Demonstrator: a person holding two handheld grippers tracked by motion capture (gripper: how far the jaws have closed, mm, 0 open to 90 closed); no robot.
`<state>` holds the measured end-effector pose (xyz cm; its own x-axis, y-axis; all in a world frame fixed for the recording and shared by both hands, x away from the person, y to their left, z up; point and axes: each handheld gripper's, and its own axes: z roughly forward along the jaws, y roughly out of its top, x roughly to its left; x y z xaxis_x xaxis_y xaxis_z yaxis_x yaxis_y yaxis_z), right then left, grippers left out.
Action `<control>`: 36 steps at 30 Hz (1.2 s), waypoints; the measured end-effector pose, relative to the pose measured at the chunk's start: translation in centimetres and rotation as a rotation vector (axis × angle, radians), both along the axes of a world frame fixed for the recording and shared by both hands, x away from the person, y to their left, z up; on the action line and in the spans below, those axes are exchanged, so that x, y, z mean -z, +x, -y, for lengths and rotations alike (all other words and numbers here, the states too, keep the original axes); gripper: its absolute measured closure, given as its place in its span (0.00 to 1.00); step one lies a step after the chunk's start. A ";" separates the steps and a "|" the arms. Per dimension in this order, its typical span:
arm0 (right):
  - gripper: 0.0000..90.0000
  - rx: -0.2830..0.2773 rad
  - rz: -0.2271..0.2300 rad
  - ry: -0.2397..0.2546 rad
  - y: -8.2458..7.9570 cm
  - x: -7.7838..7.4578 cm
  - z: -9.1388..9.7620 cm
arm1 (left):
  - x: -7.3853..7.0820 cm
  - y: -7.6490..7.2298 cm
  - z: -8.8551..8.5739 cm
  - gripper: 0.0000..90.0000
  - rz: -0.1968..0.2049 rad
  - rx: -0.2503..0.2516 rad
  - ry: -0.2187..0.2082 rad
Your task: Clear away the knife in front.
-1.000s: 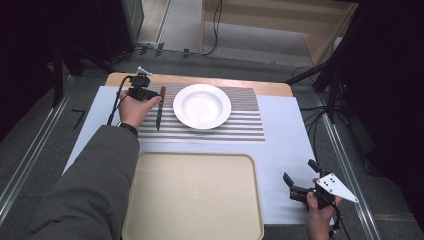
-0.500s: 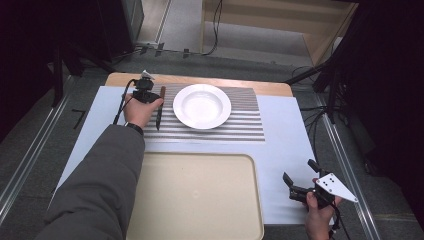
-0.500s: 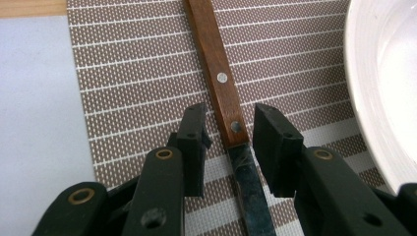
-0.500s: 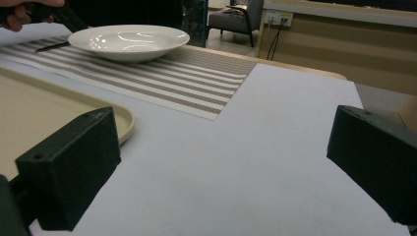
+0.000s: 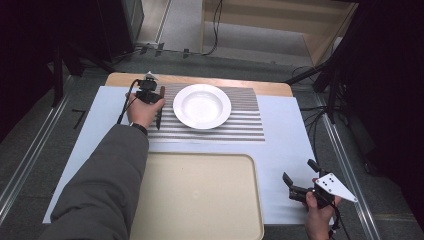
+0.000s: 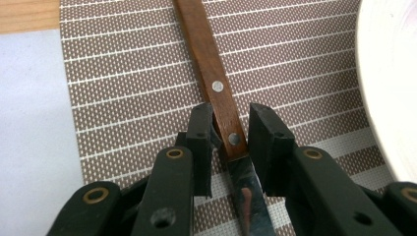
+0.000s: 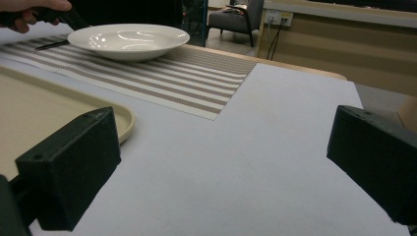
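Black left gripper (image 6: 230, 140): jaws low over the striped mat, narrowed and just now closing, one on each side of the knife where handle meets blade; the left pad looks to touch the wood, a thin gap shows at the right pad, so no firm clamp can be told.
Knife (image 6: 216, 93): brown wooden handle with two metal rivets, shiny blade running back under the gripper; it lies flat on the mat, handle pointing away from the gripper camera. In the high view the knife (image 5: 160, 107) sits just left of the plate, roughly parallel to the mat's left edge.
Left hand (image 5: 142, 110): wrapped round the gripper body, grey sleeve coming in from the bottom left.
Placemat (image 6: 123, 83): brown woven with thin white stripes, lying on the white table cover (image 5: 295, 135).
Plate (image 5: 202, 105): white, deep, standing on the mat, near the knife but apart from it.
Tray (image 5: 200, 200): cream, near the person's edge, well apart from the knife.
Right gripper (image 5: 299, 186): held in the right hand at the lower right of the high view, low over the white cover; jaws spread wide, nothing between them.
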<state>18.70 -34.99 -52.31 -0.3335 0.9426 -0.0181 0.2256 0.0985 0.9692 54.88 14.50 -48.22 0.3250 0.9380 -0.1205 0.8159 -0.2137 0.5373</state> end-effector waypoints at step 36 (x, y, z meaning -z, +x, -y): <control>0.00 0.002 -0.001 -0.001 0.0 0.0 0.0 | -1.6 -1.7 -0.7 0.85 0.038 0.065 0.023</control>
<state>18.74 -34.98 -52.32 -0.3316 0.9432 -0.0193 0.2265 0.0994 0.9689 53.23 15.21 -46.58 0.3891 0.9172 -0.0858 0.7792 -0.2780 0.5617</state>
